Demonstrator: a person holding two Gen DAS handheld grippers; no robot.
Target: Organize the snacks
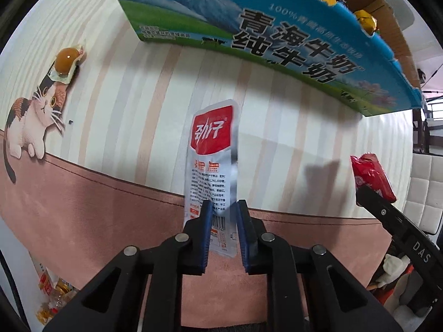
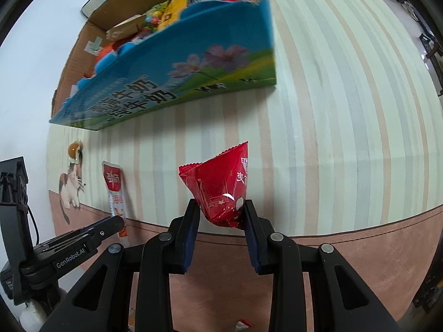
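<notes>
Left gripper [image 1: 224, 232] clamped sachet [image 1: 211, 149]; right gripper [image 2: 221, 229] clamped red packet [image 2: 218, 188]. Carry both over box [image 1: 277, 44] at frame top, release inside rim.

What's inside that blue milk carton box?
The blue box holds mixed wrapped snacks, yellow, red and orange among them. Its front wall hides everything lower down.

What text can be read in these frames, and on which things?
"青海牛奶 纯牛奶": blue milk carton box
"100%": same box; rest blurred
"劲仔": silver-and-red snack sachet; fine print too small
"DAS": right gripper
"GenRobot.AI": left gripper
Red foil snack packet: characters cut off, unreadable
</notes>
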